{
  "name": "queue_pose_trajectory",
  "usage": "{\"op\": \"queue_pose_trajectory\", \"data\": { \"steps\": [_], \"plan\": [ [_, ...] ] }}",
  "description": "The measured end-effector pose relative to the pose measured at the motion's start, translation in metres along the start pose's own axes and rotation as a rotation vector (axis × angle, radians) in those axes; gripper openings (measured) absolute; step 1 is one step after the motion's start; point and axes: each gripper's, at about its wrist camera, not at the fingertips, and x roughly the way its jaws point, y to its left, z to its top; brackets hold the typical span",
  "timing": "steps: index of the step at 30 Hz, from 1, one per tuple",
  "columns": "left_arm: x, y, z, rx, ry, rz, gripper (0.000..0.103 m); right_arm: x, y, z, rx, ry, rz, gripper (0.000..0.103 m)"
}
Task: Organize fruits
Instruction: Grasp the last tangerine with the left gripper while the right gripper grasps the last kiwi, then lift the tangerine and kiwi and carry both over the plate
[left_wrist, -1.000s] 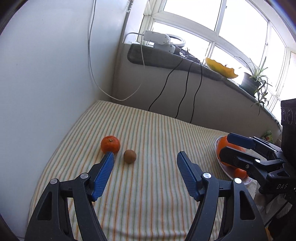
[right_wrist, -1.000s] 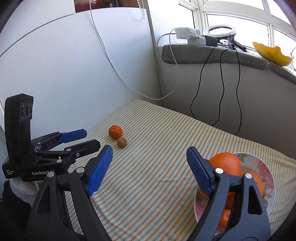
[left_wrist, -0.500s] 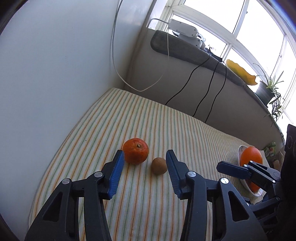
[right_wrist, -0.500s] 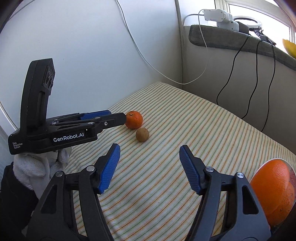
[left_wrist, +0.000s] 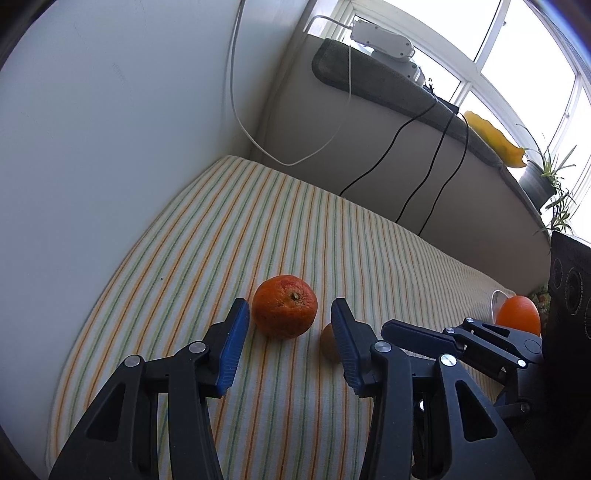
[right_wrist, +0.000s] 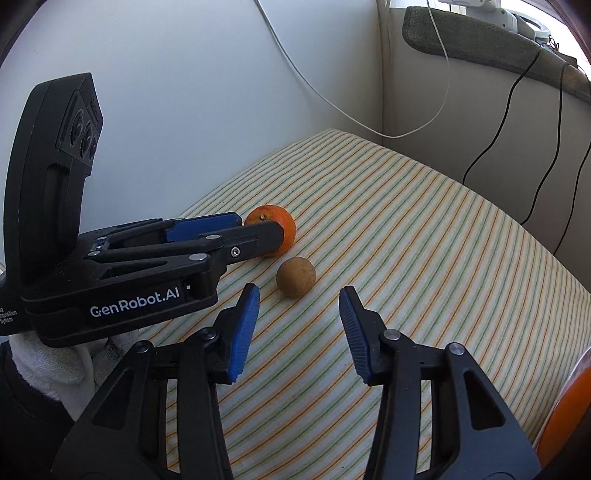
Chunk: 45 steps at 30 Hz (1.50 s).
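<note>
Both units moved in on my fruit. Striped surface: orange, kiwi half hidden in left view. Left hand-held gripper open, straddling orange, contact unclear; right hand-held gripper closing, empty. Bowl cut off.

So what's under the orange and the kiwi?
Both the orange and kiwi sit directly on the striped cloth. What lies beneath the cloth is covered, so I cannot tell.

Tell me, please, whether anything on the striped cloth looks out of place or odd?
The orange and a small brown fruit lie loose on the cloth, away from the bowl holding another orange; nothing looks spilled or damaged.
</note>
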Motion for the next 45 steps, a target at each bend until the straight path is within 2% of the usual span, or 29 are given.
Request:
{"op": "queue_pose_trajectory", "data": {
  "steps": [4,5,7,23,29,45],
  "plan": [
    [0.004,0.002,0.0,-0.008,0.006,0.003,0.042,0.008,0.001,0.002,-0.02,0.011,-0.003,0.045],
    [0.005,0.003,0.0,-0.009,0.008,0.005,0.039,0.01,0.001,0.003,-0.021,0.014,-0.001,0.045],
    [0.007,0.004,0.0,-0.012,0.01,0.005,0.037,0.013,0.001,0.003,-0.02,0.02,0.0,0.041],
    [0.008,0.008,-0.001,-0.026,-0.004,0.001,0.036,0.032,0.0,0.012,-0.036,0.036,0.002,0.028],
    [0.007,0.01,-0.001,-0.034,-0.008,0.001,0.036,0.032,0.002,0.01,-0.042,0.025,-0.006,0.027],
    [-0.022,-0.009,-0.007,-0.016,-0.042,-0.013,0.036,-0.026,-0.006,-0.019,0.022,-0.047,0.008,0.027]
  ]
}}
